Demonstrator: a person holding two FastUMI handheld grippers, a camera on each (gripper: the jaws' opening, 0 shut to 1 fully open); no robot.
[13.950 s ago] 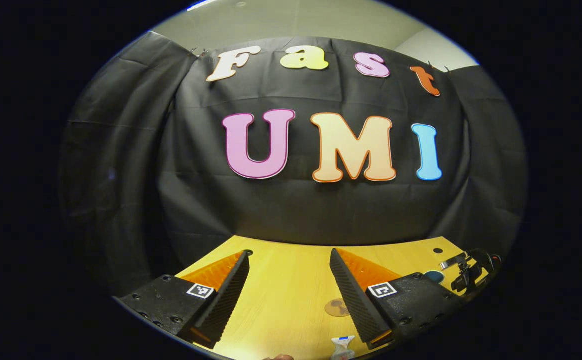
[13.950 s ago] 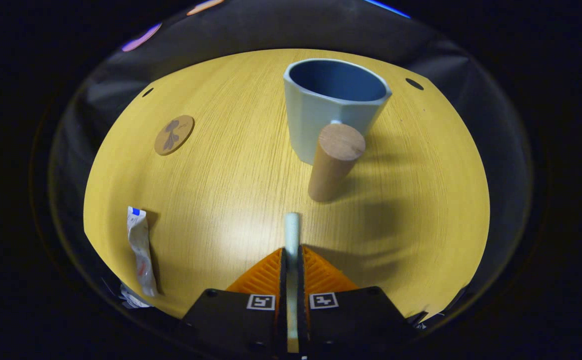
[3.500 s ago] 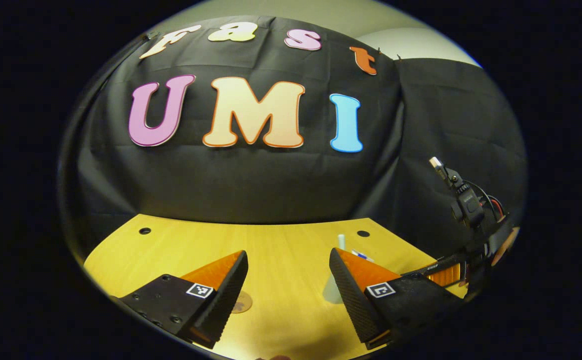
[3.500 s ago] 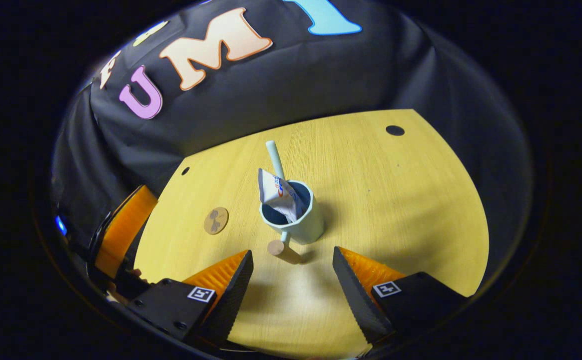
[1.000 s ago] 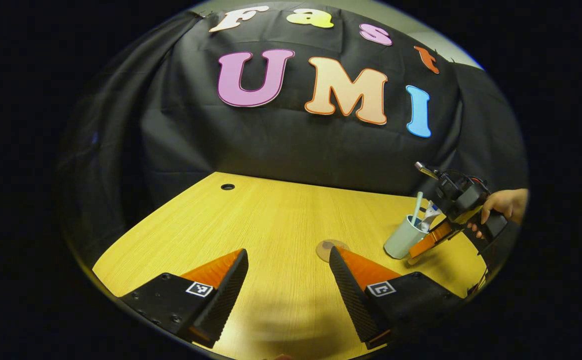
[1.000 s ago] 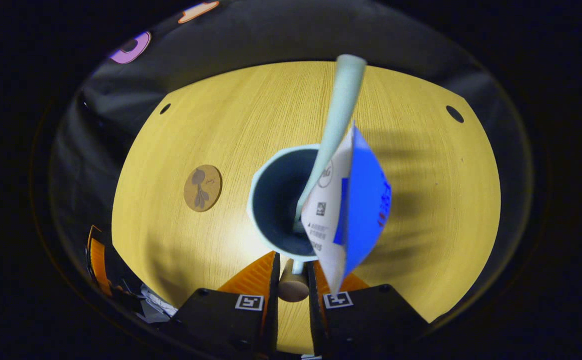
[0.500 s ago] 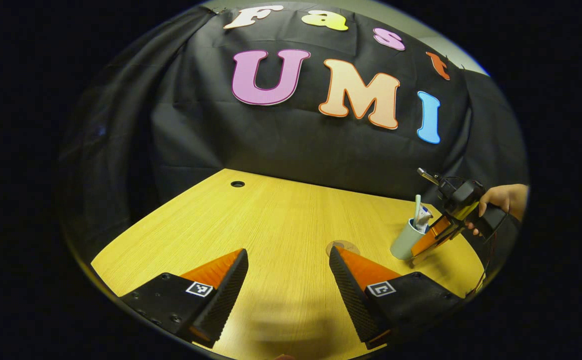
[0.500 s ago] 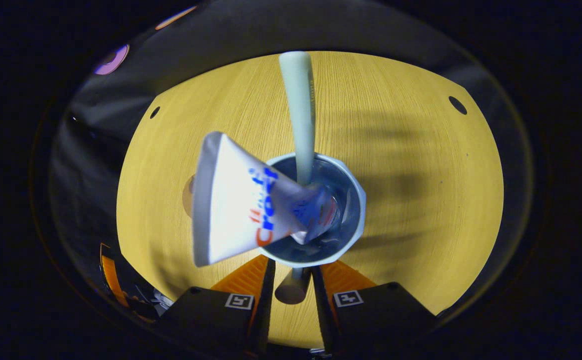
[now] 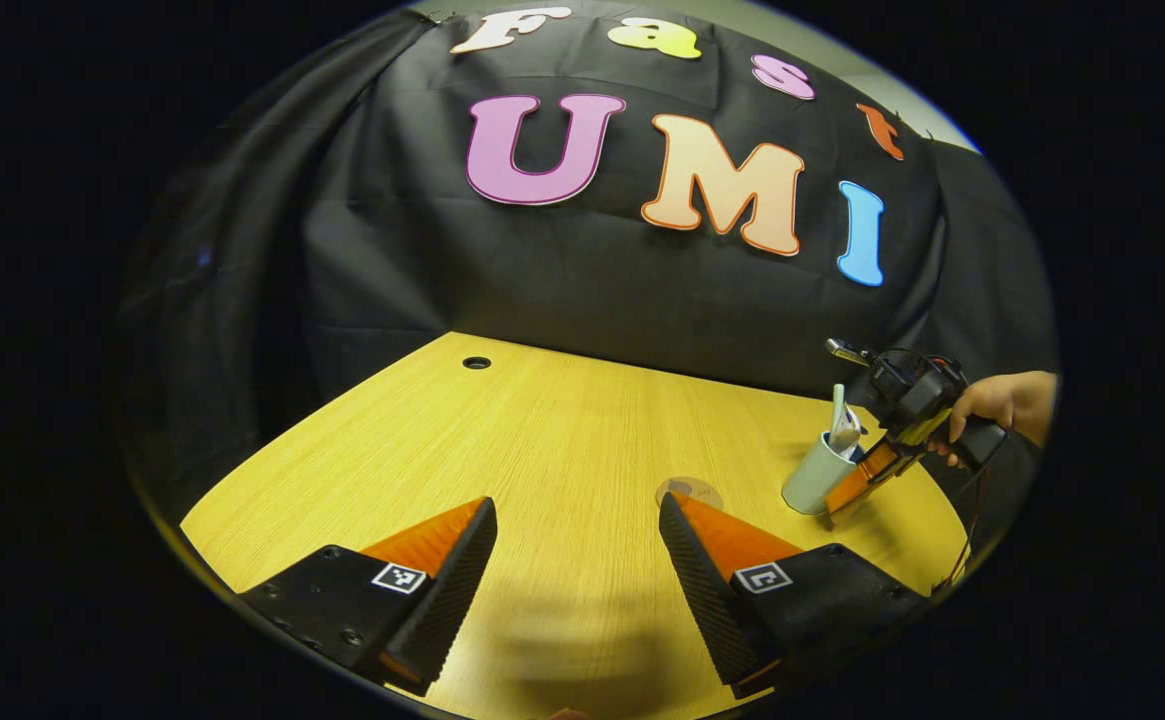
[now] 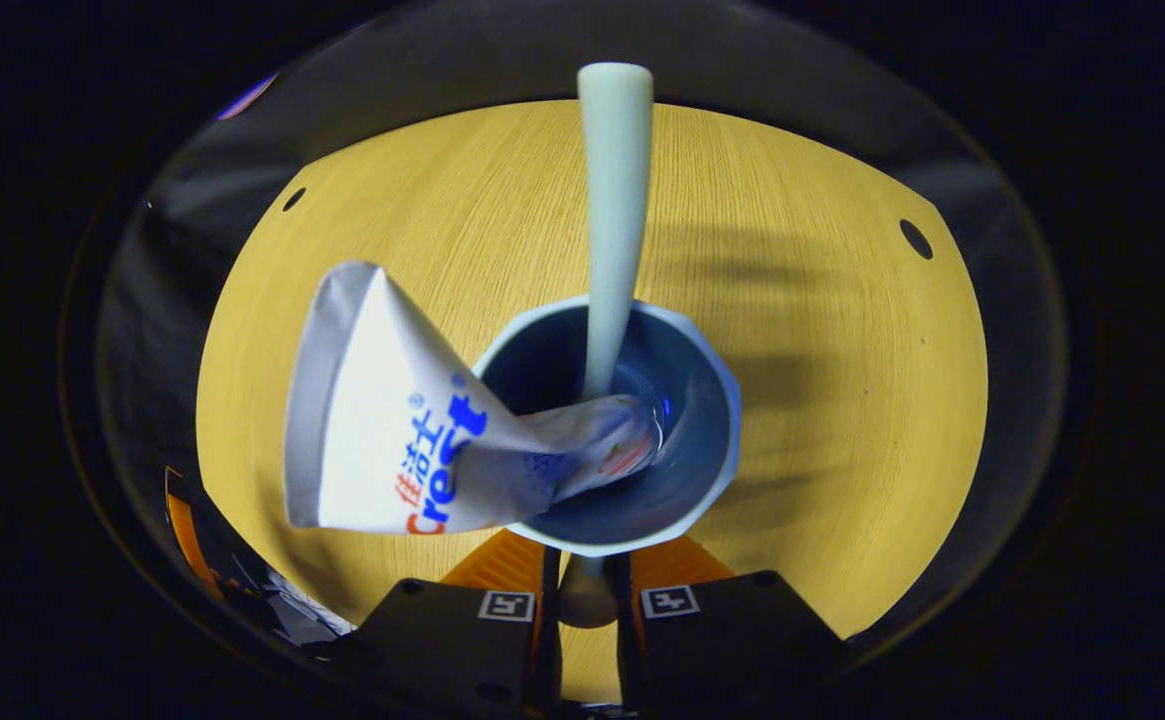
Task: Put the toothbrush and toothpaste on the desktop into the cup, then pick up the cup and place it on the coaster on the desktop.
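Note:
In the right gripper view I look straight down into the pale blue cup (image 10: 712,440). A pale toothbrush (image 10: 614,200) stands in it and a white toothpaste tube (image 10: 382,450) leans out over its left rim. My right gripper (image 10: 587,575) is shut on the cup's wooden handle (image 10: 584,605). In the left gripper view the cup (image 9: 810,482) stands out at the right with the right gripper (image 9: 862,475) on it, a hand (image 9: 1004,400) holding that gripper. The round coaster (image 9: 690,490) lies just left of the cup, behind my open left gripper (image 9: 577,560).
The yellow wooden desktop (image 9: 542,440) has cable holes at its back corners (image 9: 476,362) (image 10: 916,238). Black cloth walls close in the back and sides. The left gripper (image 10: 187,530) shows at the lower left edge of the right gripper view.
The toothpaste tube has flopped from the cup's right side to its left and now covers the coaster in the right gripper view. The right gripper stays shut on the handle; the left stays open.

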